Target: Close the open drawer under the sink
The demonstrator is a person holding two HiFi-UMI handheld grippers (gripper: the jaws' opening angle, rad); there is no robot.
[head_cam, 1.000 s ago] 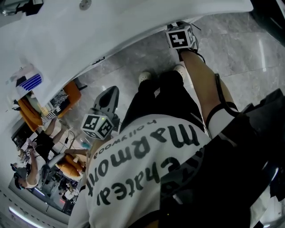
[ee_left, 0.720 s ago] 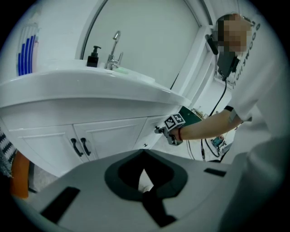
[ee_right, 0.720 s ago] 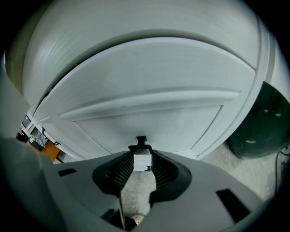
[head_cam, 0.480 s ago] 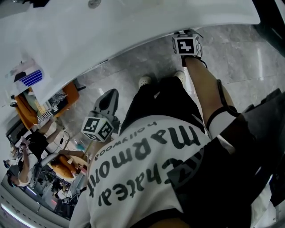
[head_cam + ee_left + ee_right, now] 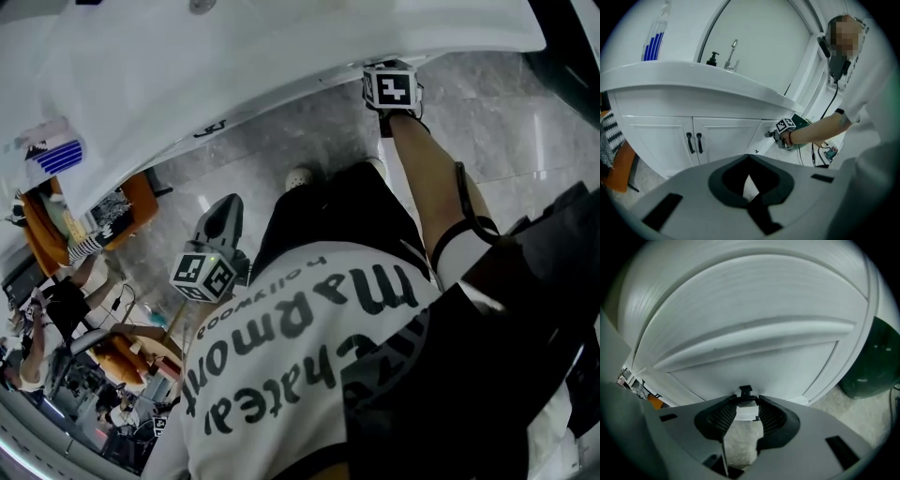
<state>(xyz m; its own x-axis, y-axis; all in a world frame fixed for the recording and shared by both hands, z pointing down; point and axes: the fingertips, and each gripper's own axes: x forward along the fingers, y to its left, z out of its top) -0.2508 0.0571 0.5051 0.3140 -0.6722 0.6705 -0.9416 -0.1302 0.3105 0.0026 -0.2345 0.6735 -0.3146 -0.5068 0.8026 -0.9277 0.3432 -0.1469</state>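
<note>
A white drawer front of the vanity under the sink counter fills the right gripper view. Its small black handle sits right at the tips of my right gripper. Those jaws have just been opening and stand a little apart around the handle, not pressing on it. In the left gripper view the right gripper is at the drawer front, which looks in line with the cabinet doors. My left gripper hangs away from the vanity, shut on nothing.
A dark green bin stands on the floor right of the vanity. An orange chair is at the left. A faucet and a soap pump stand on the counter. My shoe rests on the grey tiles.
The left gripper has drifted slightly lower and leftward in the head view. The right gripper stays at the counter's edge by the drawer.
</note>
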